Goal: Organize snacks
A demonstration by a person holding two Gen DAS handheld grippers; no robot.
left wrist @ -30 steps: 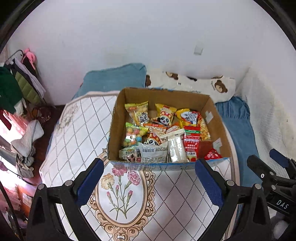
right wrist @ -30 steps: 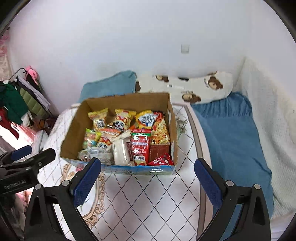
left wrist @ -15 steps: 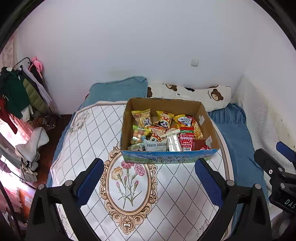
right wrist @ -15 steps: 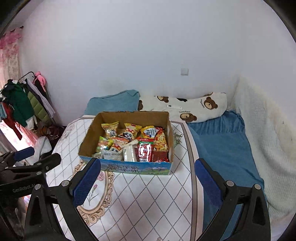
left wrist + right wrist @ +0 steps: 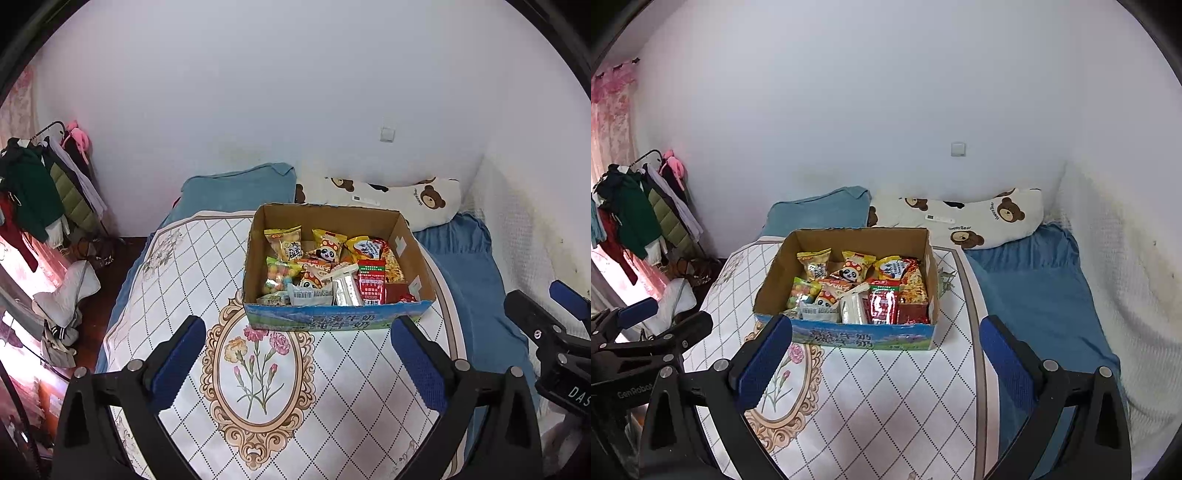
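Sitting on a quilted floral bedspread, an open cardboard box holds the snacks, with its printed blue front panel facing both cameras. Packets inside overlap so much that only a few read clearly: a panda-print bag, a bag of coloured candy balls, a red sachet and a silvery-white pack. Those along the near wall are partly hidden by the box's front edge, and their small print is illegible.

Both tools hover short of the box, touching nothing. The left gripper has its blue-padded fingers spread wide with nothing between them, and the right gripper is equally agape and empty.

Behind the box lie a blue pillow and a bear-print pillow carrying a small white stick-like object too small to identify. A clothes rack stands at the far left, its garments bunched and partly cut by the lens edge.
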